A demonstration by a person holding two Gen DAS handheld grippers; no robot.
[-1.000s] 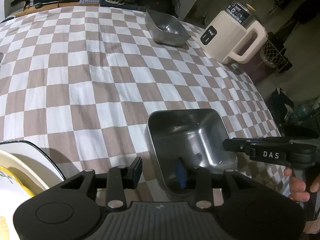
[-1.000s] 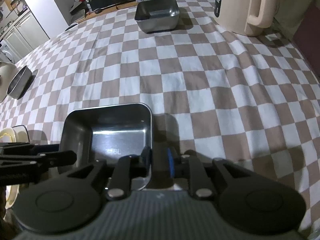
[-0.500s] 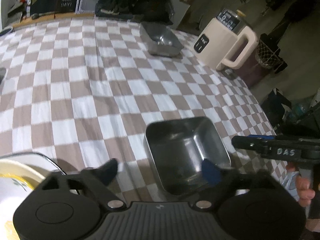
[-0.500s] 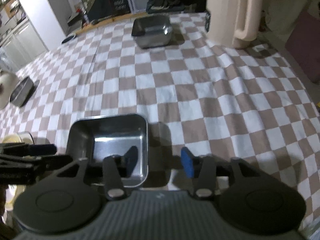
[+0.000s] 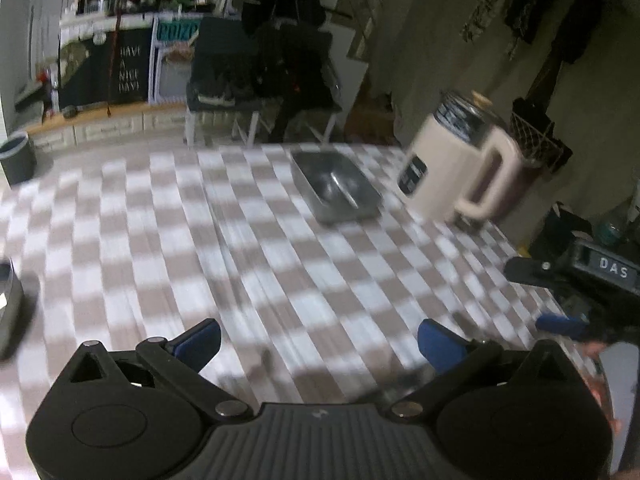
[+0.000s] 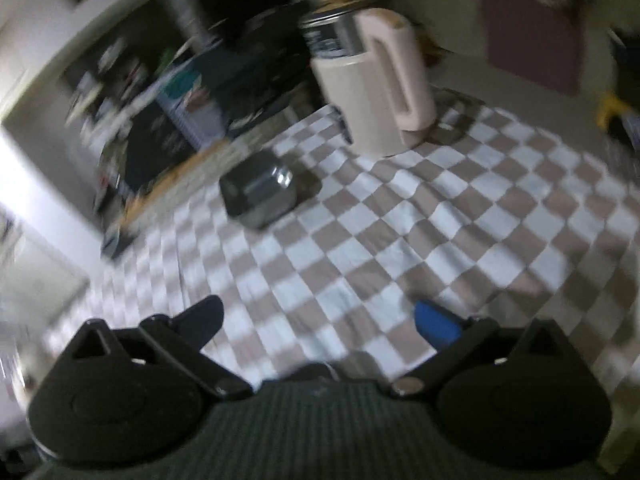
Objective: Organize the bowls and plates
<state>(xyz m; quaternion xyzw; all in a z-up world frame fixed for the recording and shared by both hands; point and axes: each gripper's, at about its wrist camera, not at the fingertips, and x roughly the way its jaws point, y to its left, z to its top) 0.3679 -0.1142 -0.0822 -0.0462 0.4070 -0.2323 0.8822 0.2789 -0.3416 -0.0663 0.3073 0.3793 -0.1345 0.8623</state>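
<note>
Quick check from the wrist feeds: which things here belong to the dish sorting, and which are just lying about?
Job: steel square bowl on the checkered tablecloth; left gripper and right gripper, both open and empty.
Lying about: cream jug, grey bin.

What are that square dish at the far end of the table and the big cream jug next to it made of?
The dish looks like metal, probably stainless steel: grey, with bright glints on its walls. The jug looks like matte cream plastic with a moulded handle and a darker, shinier top; the blur leaves that top's material open. Both stand on a checked cloth.
</note>
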